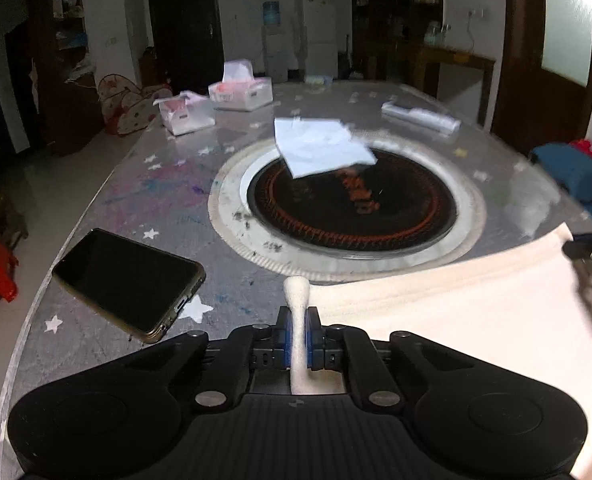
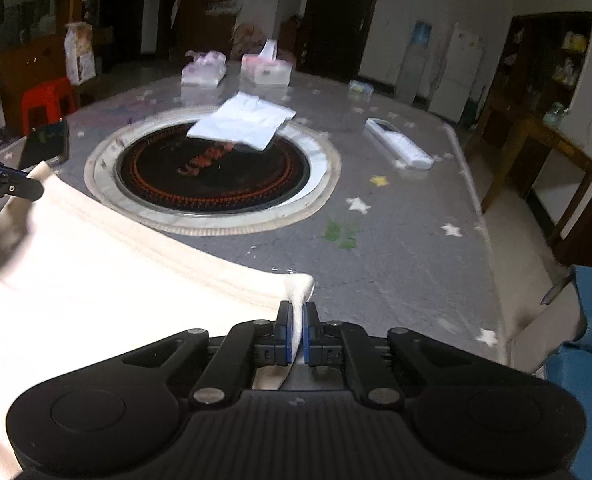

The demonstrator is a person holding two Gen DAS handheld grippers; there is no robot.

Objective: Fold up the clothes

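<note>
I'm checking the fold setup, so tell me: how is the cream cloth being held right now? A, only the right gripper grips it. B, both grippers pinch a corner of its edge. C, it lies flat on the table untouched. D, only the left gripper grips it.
B: the left gripper and the right gripper each have their jaws closed on a bunched corner of the cream cloth, its edge stretched between them.

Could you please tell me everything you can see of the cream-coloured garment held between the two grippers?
The cream-coloured knitted garment looks soft and thick, with a ribbed hem along its far edge. That edge is stretched between the left gripper and the right gripper, each with its jaws shut on a bunched corner. The cloth spans the near side of the grey star-patterned table, just short of the round black inset burner, and sags towards the person. Whether it touches the tabletop is unclear.
</note>
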